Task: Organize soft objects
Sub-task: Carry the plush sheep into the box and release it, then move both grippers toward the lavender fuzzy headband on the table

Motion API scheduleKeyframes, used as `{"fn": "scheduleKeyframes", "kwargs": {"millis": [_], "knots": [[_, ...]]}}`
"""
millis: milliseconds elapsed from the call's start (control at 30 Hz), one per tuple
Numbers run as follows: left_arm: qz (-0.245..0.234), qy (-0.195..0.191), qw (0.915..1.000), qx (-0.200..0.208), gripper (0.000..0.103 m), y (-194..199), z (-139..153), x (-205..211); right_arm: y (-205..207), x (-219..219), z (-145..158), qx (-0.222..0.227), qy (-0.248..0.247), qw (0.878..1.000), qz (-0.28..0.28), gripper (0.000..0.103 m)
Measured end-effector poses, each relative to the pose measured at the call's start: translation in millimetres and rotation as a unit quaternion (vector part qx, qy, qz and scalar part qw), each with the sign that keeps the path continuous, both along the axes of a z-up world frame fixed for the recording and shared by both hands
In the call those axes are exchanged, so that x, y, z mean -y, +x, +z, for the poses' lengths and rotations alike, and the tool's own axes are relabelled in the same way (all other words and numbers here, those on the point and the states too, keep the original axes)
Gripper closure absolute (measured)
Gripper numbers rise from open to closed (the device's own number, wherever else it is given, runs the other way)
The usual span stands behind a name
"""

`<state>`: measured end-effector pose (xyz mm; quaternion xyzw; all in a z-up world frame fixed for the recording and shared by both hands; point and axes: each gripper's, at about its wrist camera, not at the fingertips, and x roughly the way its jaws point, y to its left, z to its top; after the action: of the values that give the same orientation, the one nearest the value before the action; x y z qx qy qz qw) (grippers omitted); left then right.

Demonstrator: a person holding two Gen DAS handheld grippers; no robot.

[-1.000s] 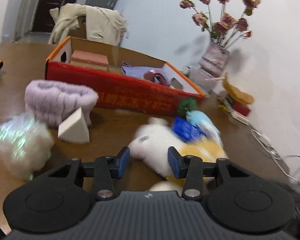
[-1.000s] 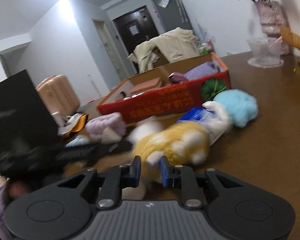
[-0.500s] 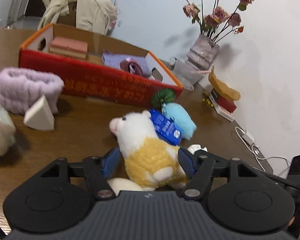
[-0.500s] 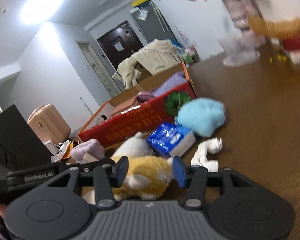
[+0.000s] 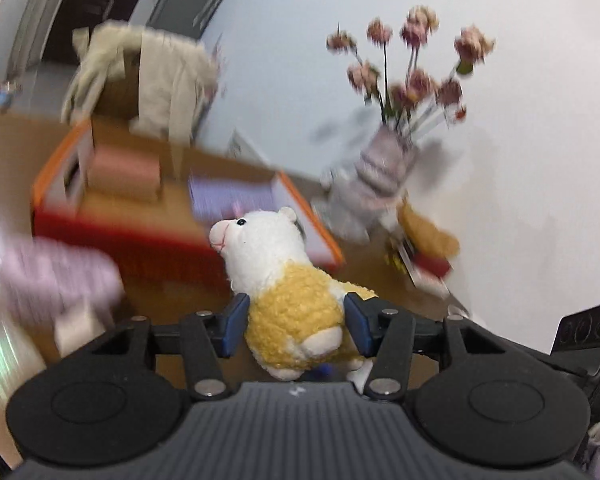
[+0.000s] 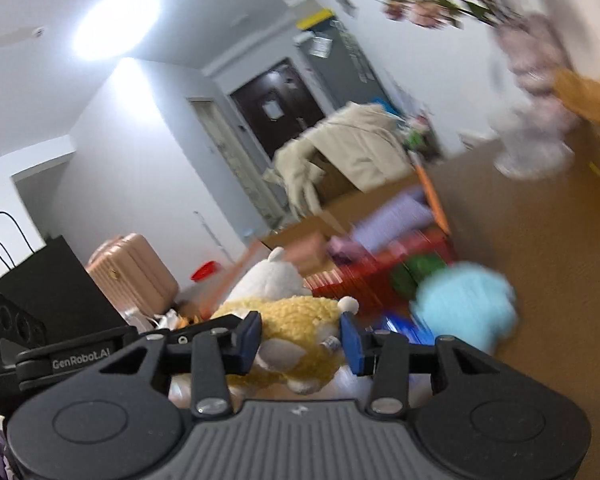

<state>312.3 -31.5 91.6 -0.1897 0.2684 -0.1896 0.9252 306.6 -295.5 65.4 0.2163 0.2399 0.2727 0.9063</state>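
Observation:
A white and yellow plush alpaca [image 5: 284,280] is held upright above the table, in front of the red cardboard box [image 5: 152,248]. My left gripper [image 5: 296,322] is shut on its yellow body. My right gripper [image 6: 300,338] is shut on the same plush alpaca [image 6: 288,328] from the other side. The box holds a pink block [image 5: 124,172] and purple cloth [image 5: 228,200]. A light blue fluffy ball [image 6: 464,304] and a green item [image 6: 416,274] lie by the box on the brown table [image 6: 540,264].
A lilac fuzzy band [image 5: 48,276] and a beige wedge [image 5: 76,328] lie left of the box. A vase of dried roses [image 5: 384,176] and books [image 5: 424,268] stand at the wall. A black bag [image 6: 40,280] and a pink suitcase [image 6: 132,276] are beyond.
Both grippers have closed on the alpaca and lifted it off the table toward the box. The views are now blurred by motion.

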Motion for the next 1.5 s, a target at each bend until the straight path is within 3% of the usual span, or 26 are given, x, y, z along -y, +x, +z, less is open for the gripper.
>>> {"fn": "scheduleKeyframes", "kwargs": {"millis": [100, 200, 400, 533, 633, 833, 933, 1067, 1167, 1267, 1400, 1500], "knots": [[0.019, 0.009, 0.9996, 0.016, 0.051, 36.7, 20.6, -23.3, 43.8, -26.7, 21.0, 0.016, -0.005, 1.000, 0.015, 0.061], [0.043, 0.000, 0.9991, 0.001, 0.051, 81.3, 27.3, -53.9, 92.5, -57.7, 31.4, 0.013, -0.011, 0.999, 0.028, 0.062], [0.063, 0.024, 0.9967, -0.046, 0.051, 139.1, 2.4, -92.5, 157.0, -110.6, 13.2, -0.038, -0.037, 0.998, 0.034, 0.062], [0.066, 0.058, 0.9939, -0.066, 0.052, 141.3, -16.0, -106.4, 169.0, -134.6, -9.4, -0.074, -0.058, 0.995, 0.046, 0.062], [0.070, 0.059, 0.9934, -0.069, 0.048, 133.2, -22.0, -117.9, 166.9, -147.8, -20.0, -0.082, -0.078, 0.991, 0.067, 0.062], [0.084, 0.066, 0.9931, -0.050, 0.043, 113.7, -11.0, -123.0, 162.7, -156.3, -16.1, -0.081, -0.103, 0.989, 0.075, 0.060], [0.100, 0.077, 0.9916, -0.028, 0.040, 93.9, 8.4, -123.0, 149.8, -142.9, 6.5, -0.053, -0.111, 0.990, 0.064, 0.059], [0.108, 0.096, 0.9893, 0.020, 0.029, 50.9, 37.6, -112.3, 113.3, -113.7, 47.3, 0.016, -0.136, 0.990, 0.043, 0.051], [0.127, 0.131, 0.9802, 0.078, 0.020, 4.5, 50.9, -93.0, 75.7, -90.5, 71.1, 0.075, -0.160, 0.984, 0.015, 0.042], [0.132, 0.159, 0.9700, 0.128, 0.008, -43.3, 44.3, -68.3, 34.3, -70.2, 82.5, 0.124, -0.174, 0.977, -0.025, 0.033], [0.111, 0.134, 0.9730, 0.151, 0.005, -89.0, 18.3, -51.6, -15.6, -58.3, 70.7, 0.155, -0.197, 0.966, -0.062, 0.025], [0.114, 0.134, 0.9705, 0.164, 0.004, -115.7, -3.1, -43.5, -52.0, -57.5, 45.8, 0.176, -0.222, 0.955, -0.090, 0.018]]}}
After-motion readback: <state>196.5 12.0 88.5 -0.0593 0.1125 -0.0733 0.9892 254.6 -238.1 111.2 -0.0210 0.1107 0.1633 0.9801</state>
